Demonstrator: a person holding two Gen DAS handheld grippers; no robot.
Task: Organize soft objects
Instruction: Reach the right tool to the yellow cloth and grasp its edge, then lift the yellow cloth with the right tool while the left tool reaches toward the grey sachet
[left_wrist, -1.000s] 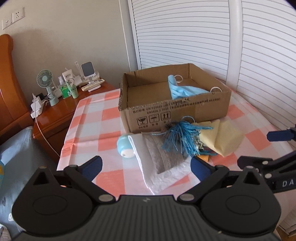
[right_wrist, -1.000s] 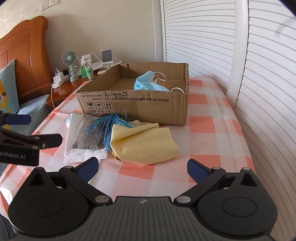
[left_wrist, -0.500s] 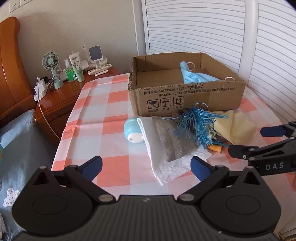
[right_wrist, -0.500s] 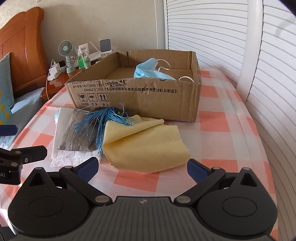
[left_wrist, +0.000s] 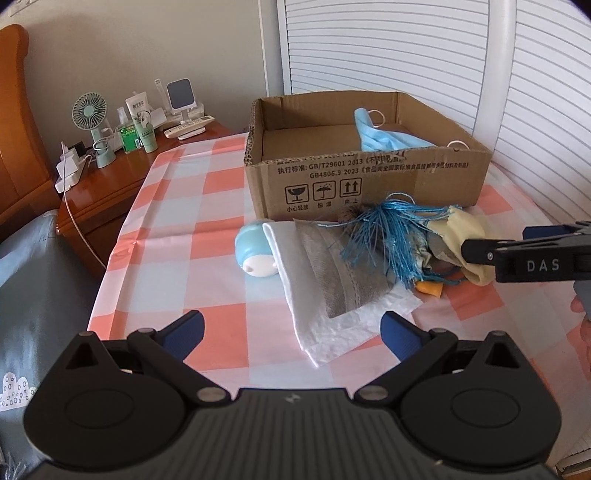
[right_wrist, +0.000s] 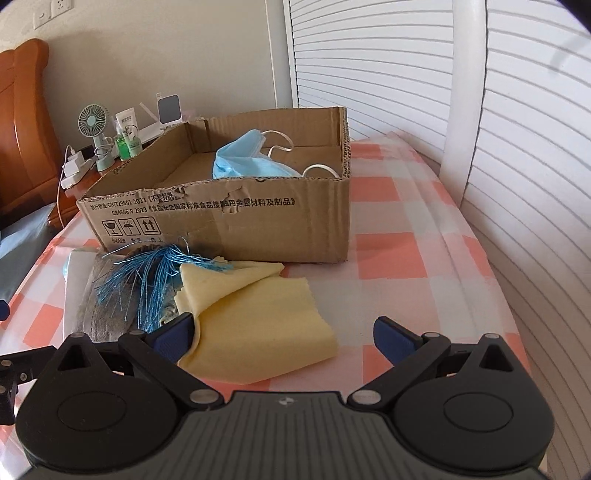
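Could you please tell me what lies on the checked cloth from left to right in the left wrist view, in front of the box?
Light blue round toy → white cloth → grey cloth → blue tassel → yellow cloth → right tool.

Matt corrugated cardboard box — torn along its rim; soft yellow cloth; shiny blue tassel threads; glossy wooden nightstand.
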